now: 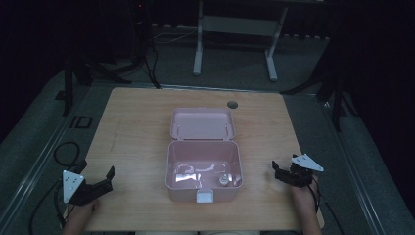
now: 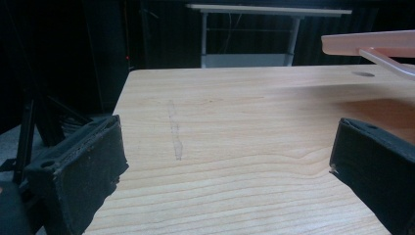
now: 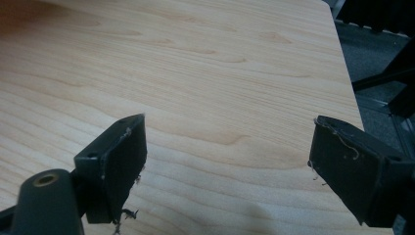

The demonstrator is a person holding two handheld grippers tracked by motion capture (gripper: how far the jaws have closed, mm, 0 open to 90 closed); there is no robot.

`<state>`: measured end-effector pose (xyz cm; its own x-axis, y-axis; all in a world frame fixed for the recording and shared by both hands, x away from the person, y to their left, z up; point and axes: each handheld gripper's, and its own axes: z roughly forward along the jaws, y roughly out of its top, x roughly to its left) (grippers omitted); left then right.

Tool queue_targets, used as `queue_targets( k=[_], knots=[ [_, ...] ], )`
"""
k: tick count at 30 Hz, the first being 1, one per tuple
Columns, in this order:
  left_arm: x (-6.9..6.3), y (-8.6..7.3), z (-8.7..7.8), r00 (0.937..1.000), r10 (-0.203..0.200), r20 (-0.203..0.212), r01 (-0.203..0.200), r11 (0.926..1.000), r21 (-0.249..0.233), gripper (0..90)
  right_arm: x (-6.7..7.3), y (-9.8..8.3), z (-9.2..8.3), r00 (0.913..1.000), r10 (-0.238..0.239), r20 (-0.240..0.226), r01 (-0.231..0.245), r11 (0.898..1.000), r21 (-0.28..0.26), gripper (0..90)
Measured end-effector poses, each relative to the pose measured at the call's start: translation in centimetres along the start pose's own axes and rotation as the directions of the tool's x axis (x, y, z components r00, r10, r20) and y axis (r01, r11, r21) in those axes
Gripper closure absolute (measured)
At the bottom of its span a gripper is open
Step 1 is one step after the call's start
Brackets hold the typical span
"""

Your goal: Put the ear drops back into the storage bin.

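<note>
A pink plastic box [image 1: 204, 193] stands open in the middle of the wooden table [image 1: 137, 132], its lid [image 1: 201, 123] folded back. Inside lie a small bottle [image 1: 222, 180] and some pale items I cannot make out. My left gripper [image 1: 98, 172] rests at the table's near left, open, with bare wood between its jaws [image 2: 227, 137]. The lid's edge [image 2: 372, 44] juts in at the upper right of the left gripper view. My right gripper [image 1: 278, 171] sits at the near right of the box, open, holding nothing [image 3: 227, 132].
A round cable hole [image 1: 232, 104] lies behind the box. A white table frame [image 1: 235, 29] stands on the dark floor beyond. Black cables [image 1: 66, 152] loop on the floor at the left. The table's right edge [image 3: 350, 83] runs close to the right gripper.
</note>
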<state>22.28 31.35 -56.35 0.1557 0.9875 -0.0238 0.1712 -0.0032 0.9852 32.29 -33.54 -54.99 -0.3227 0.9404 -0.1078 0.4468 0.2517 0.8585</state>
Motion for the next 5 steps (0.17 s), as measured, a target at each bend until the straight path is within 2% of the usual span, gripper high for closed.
queue_targets(
  k=[5],
  knots=[
    [0.02,0.01,0.01,1.0000,-0.001,0.002,0.001,1.0000,0.001,0.4,-0.31,-0.16,-0.14,0.9998,0.021,-0.003,-0.021,1.000,-0.019,13.9]
  ],
)
